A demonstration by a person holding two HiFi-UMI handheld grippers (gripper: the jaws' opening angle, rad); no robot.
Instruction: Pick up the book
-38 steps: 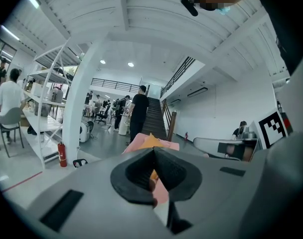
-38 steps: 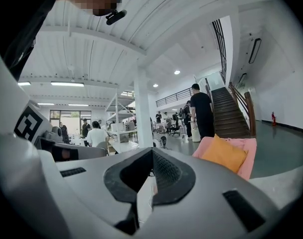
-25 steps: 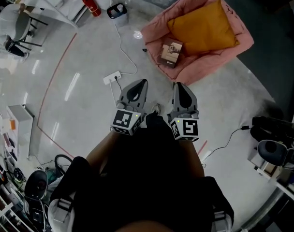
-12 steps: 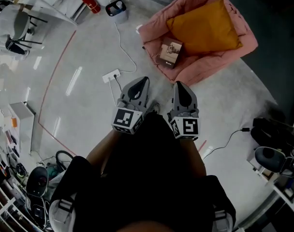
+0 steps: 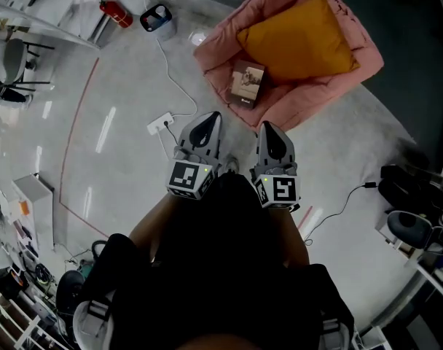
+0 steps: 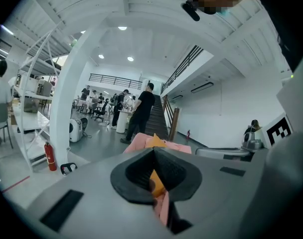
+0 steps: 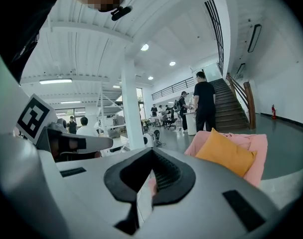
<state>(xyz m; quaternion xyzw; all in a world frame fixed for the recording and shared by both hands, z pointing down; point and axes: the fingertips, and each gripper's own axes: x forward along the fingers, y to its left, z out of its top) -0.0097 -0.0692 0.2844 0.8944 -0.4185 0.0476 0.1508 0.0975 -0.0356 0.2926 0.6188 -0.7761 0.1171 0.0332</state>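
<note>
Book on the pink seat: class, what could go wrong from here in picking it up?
1. Left gripper and right gripper are both shut, short of the book; reaching it shut would only shove it.
2. The book lies flat on the soft pink seat, so a jaw may struggle to get under an edge.
3. The power strip and white cable lie on the floor nearby: a possible trip.
</note>
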